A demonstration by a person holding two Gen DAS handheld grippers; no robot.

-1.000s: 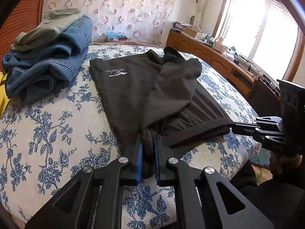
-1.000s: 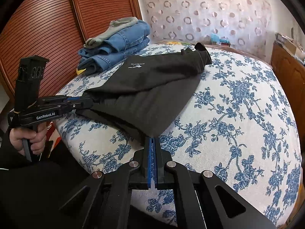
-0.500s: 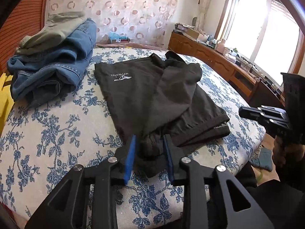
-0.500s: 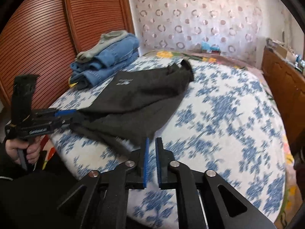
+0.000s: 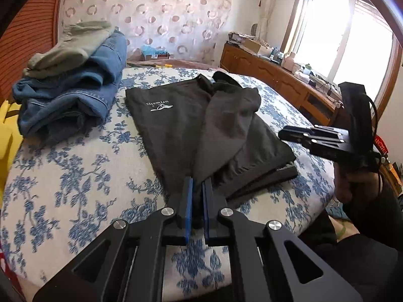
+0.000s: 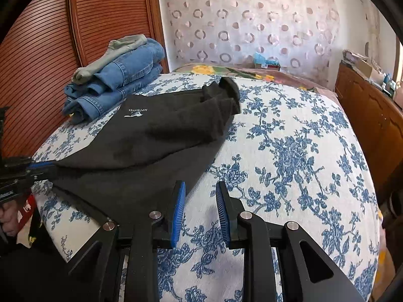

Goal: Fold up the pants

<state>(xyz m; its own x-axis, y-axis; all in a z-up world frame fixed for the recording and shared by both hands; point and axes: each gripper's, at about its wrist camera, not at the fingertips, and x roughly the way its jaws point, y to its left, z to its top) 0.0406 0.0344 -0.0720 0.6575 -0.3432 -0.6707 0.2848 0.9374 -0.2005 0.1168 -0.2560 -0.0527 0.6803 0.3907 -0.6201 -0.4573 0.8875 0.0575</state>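
Black pants point(image 5: 201, 120) with a white logo lie partly folded on the blue-flowered bed; they also show in the right wrist view point(image 6: 151, 141). My left gripper point(image 5: 197, 186) is shut on the near edge of the pants, at the bed's front. My right gripper point(image 6: 200, 191) is open and empty, just beyond the pants' right hem and above the bedspread. It also shows in the left wrist view point(image 5: 287, 134), lifted off the cloth at the right. The left gripper shows at the left edge of the right wrist view point(image 6: 50, 167), pinching the cloth.
A stack of folded blue jeans with a grey-green garment on top point(image 5: 73, 85) sits at the bed's far left, also in the right wrist view point(image 6: 115, 75). A wooden cabinet point(image 5: 277, 78) runs along the right wall under the window. A wooden slatted wardrobe point(image 6: 50, 50) stands left.
My right gripper let go of the pants hem, opened and drew back. My left gripper opened briefly, then closed again on the near edge of the pants.
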